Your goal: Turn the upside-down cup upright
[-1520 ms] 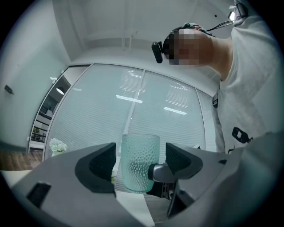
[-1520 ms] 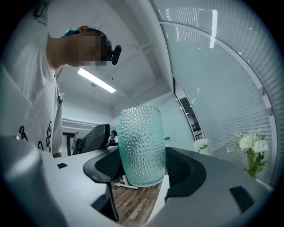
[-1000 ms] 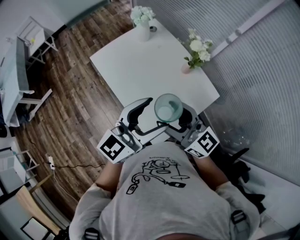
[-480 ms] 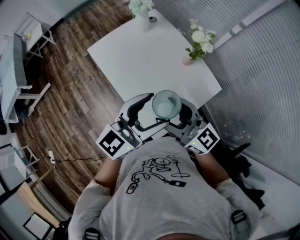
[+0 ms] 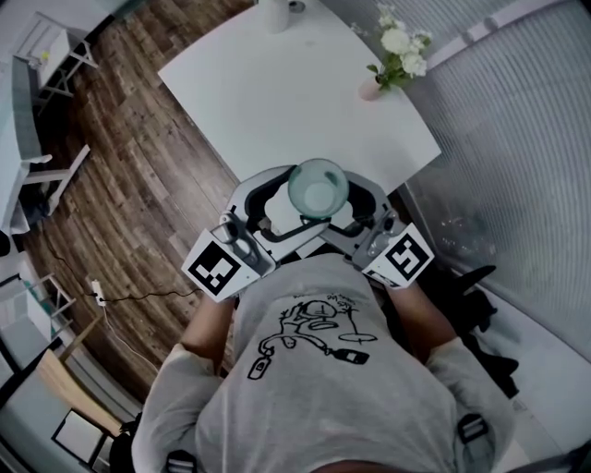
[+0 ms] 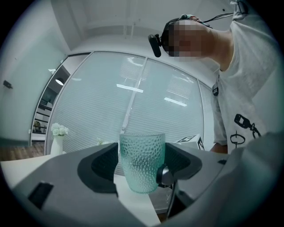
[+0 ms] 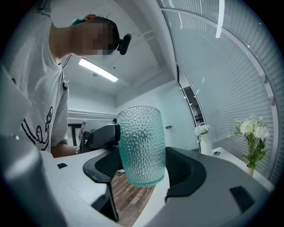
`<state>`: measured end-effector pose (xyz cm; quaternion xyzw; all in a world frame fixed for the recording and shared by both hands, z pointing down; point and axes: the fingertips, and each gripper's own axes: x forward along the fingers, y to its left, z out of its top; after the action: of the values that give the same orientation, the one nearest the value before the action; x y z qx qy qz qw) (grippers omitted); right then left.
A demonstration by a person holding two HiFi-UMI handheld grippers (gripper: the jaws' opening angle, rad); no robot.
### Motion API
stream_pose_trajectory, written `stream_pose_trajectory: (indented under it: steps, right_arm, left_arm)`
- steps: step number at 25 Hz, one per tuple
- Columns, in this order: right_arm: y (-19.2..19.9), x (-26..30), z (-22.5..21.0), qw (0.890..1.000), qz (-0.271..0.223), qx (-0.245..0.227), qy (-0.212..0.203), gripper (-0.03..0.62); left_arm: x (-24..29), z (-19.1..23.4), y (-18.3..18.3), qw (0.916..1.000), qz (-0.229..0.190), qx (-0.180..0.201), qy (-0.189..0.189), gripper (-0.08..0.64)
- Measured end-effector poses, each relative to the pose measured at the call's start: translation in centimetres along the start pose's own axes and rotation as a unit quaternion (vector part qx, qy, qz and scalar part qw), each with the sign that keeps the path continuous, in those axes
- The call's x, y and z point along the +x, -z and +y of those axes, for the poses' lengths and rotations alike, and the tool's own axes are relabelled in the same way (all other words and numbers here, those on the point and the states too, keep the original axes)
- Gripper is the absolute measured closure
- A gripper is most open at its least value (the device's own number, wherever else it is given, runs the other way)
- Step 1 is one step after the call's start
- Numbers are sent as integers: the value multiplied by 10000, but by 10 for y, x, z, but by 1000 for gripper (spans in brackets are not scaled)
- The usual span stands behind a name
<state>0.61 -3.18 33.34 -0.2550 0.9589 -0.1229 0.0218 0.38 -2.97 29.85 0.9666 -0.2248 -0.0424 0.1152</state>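
One white table (image 5: 277, 92) carries two vases of white flowers: a white vase (image 5: 274, 14) at its far corner and a pink vase (image 5: 369, 90) on its right edge. Over its near corner are one dimpled green glass cup (image 5: 319, 187) and two grippers, the left gripper (image 5: 282, 208) and the right gripper (image 5: 355, 208), held by one person (image 5: 314, 369).

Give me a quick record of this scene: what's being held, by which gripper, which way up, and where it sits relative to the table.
object: dimpled green glass cup
orientation: upright, mouth up
left gripper: jaws on the cup's sides
right gripper: jaws on the cup as well
position: in the air, over the near edge of the white table
also there: pink vase of flowers on the table's right side
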Motion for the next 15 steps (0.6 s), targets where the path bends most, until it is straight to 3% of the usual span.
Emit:
stream_pose_trajectory:
  steps: [5, 15]
  right_arm:
    - [8, 3, -13, 9999, 161, 39, -10, 256]
    - [62, 8, -36, 9975, 691, -114, -23, 256]
  left_arm:
    - [8, 10, 9, 10000, 85, -42, 2, 239]
    - [10, 32, 65, 9987, 514, -72, 0, 242]
